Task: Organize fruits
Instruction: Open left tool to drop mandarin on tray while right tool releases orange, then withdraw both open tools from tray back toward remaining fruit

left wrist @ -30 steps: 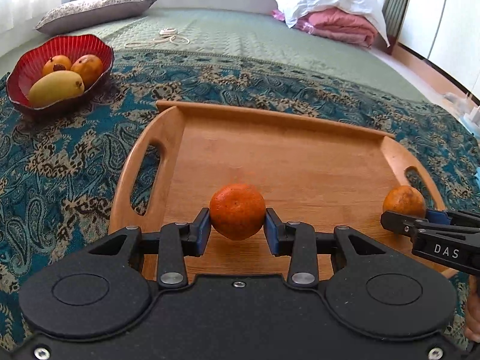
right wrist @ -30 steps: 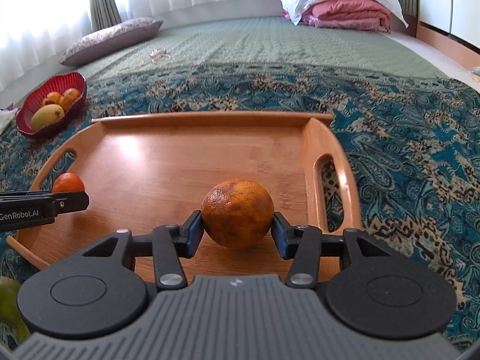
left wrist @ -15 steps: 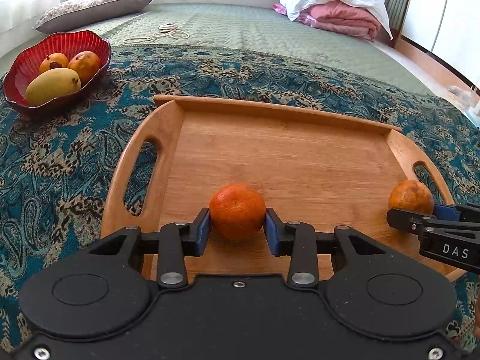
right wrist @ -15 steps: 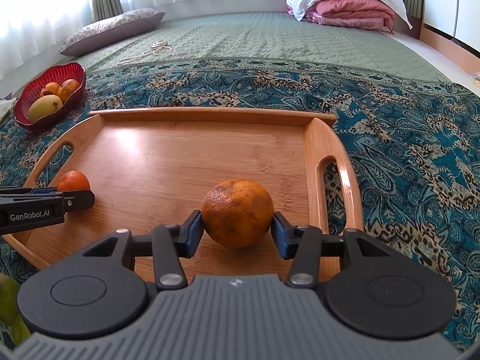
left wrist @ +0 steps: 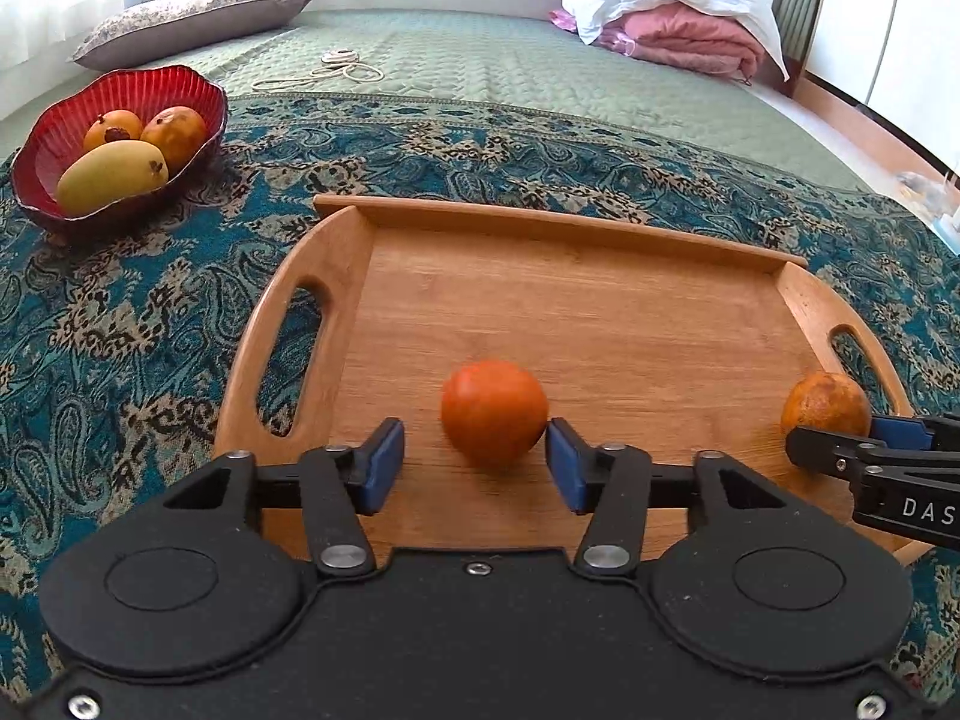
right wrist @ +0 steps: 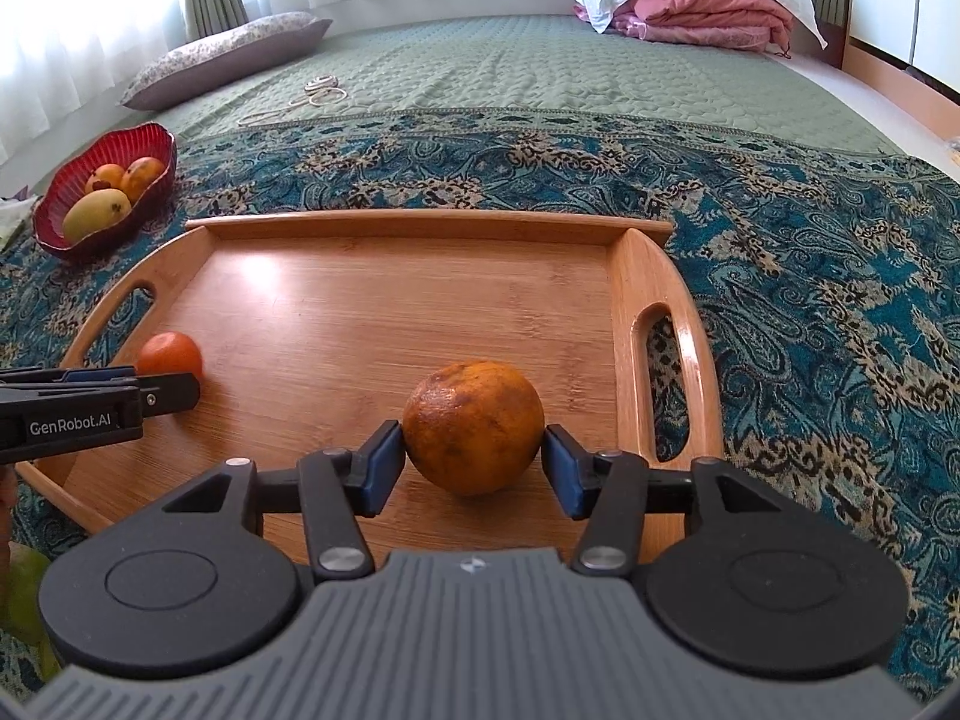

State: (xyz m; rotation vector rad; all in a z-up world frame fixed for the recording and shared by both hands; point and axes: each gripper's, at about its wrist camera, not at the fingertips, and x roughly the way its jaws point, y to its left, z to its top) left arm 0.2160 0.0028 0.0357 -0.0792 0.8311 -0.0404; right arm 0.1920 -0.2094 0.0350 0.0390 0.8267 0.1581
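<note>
A small red-orange fruit (left wrist: 494, 412) rests on the wooden tray (left wrist: 576, 276) near its front left. My left gripper (left wrist: 474, 462) has its jaws opening around it, with a clear gap at the left pad. A larger, mottled orange (right wrist: 473, 426) sits on the tray (right wrist: 372, 276) near the right handle. The jaws of my right gripper (right wrist: 474, 463) are opening too, the pads just off its sides. Each gripper shows in the other's view, the right gripper (left wrist: 870, 456) at the right edge and the left gripper (right wrist: 90, 399) at the left edge.
A red scalloped bowl (left wrist: 42, 144) holding a mango and two round fruits stands at the far left on the patterned blue cloth (left wrist: 120, 300). Beyond lie a green quilt, a pillow (left wrist: 192, 18), a coiled cord (left wrist: 336, 66) and folded bedding (left wrist: 678, 30). A green fruit (right wrist: 18, 588) shows at bottom left.
Both grippers have gone from shut on their fruits to parted jaws. Both fruits now lie on the tray. The hands have stayed where they were.
</note>
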